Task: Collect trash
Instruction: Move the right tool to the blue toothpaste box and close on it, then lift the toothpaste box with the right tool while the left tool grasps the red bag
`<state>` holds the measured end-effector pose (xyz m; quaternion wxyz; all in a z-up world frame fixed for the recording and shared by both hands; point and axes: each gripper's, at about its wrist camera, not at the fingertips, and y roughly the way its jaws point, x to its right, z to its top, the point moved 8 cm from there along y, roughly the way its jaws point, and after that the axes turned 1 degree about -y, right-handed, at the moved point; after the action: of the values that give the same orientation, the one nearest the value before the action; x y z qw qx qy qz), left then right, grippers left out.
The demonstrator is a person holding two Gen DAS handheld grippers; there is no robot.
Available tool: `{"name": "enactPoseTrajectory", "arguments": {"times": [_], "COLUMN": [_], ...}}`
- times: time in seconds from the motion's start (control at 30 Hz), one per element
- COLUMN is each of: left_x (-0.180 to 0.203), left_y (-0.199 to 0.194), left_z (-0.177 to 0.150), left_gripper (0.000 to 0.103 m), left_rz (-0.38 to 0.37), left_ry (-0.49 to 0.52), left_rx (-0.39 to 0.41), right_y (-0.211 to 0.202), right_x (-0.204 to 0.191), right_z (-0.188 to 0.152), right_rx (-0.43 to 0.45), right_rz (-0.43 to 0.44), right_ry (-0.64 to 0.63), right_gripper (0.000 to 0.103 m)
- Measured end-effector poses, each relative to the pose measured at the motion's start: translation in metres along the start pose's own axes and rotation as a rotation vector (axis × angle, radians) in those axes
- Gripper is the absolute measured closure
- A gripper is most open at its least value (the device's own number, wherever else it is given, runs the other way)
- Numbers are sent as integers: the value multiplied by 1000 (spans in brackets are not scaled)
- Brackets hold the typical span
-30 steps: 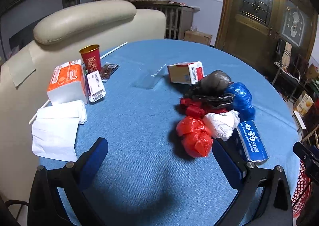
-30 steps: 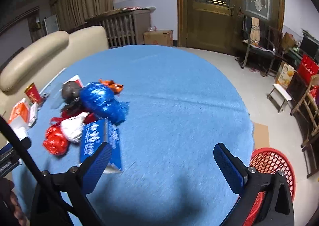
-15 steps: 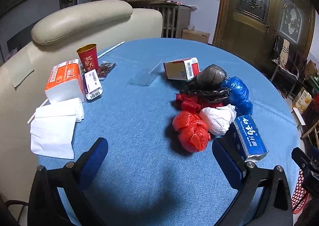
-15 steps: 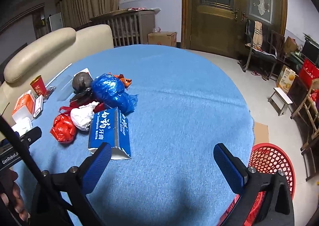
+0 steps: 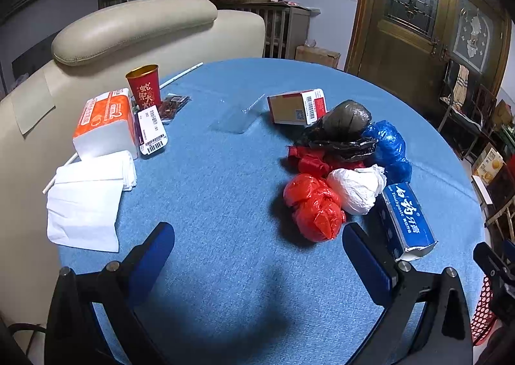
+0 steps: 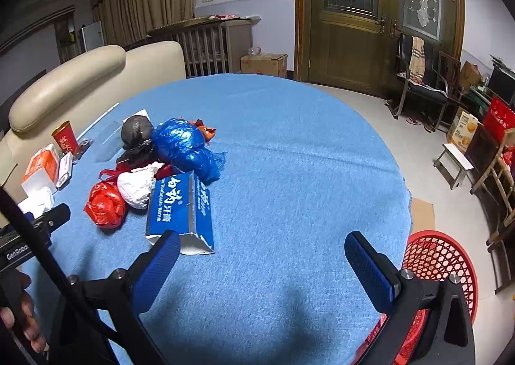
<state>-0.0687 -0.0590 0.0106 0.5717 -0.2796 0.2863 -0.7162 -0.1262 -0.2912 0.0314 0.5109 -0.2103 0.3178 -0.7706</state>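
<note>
A heap of trash lies on the round blue table (image 5: 225, 191): a red bag (image 5: 313, 207), a white bag (image 5: 355, 188), a black bag (image 5: 344, 126), a blue bag (image 5: 389, 146) and a blue toothpaste box (image 5: 405, 217). My left gripper (image 5: 257, 255) hovers open just short of the red bag. The right wrist view shows the same heap, with the toothpaste box (image 6: 182, 207) nearest. My right gripper (image 6: 257, 263) is open over bare cloth, its left finger close to that box. A red mesh basket (image 6: 441, 265) stands on the floor past the table's right edge.
At the table's left are an orange tissue pack (image 5: 104, 123), white napkins (image 5: 87, 197), a red paper cup (image 5: 144, 86), a barcode-labelled packet (image 5: 151, 130), a clear plastic tray (image 5: 238, 114) and a red-and-white carton (image 5: 297, 107). A beige sofa (image 5: 128, 27) borders the table.
Both views have pulled back and settled. The right gripper swung left, bringing the toothpaste box closer to its left finger. Nothing on the table has moved.
</note>
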Motion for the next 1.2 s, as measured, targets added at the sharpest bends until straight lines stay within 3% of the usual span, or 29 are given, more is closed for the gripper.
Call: {"name": "enactPoseTrajectory", "arguments": {"times": [0.3,0.63,0.93,0.97,1.0,1.03,1.1,1.2], "left_x": [-15,-43,-28,-24,-21,-16,-6,11], "left_y": [8,11,16,17,18,18,19,23], "left_z": [-5,-7,-4,-3,-2,-1,2,7], "left_gripper": [0,0,0,0,0,0,0,0], "left_rz": [18,47,18,13,8,1,-16,-30], "left_ry": [-27,-92,-68,-62,-56,-50,-37,-3], "left_rx": [-14,-17,-23,-25,-27,-28,-28,-24], "right_y": [4,23,63,65,67,70,74,72], "right_x": [-19,-74,-91,-90,-89,-88,-85,-77], "right_z": [-8,-5,1,2,1,0,-2,-1], "right_rx": [-12,-14,-43,-45,-48,-60,-82,-81], "right_rz": [38,99,91,94,96,104,131,155], "right_ry": [-44,-151,-184,-183,-182,-182,-163,-140], "right_gripper": [0,0,1,2,10,27,42,43]}}
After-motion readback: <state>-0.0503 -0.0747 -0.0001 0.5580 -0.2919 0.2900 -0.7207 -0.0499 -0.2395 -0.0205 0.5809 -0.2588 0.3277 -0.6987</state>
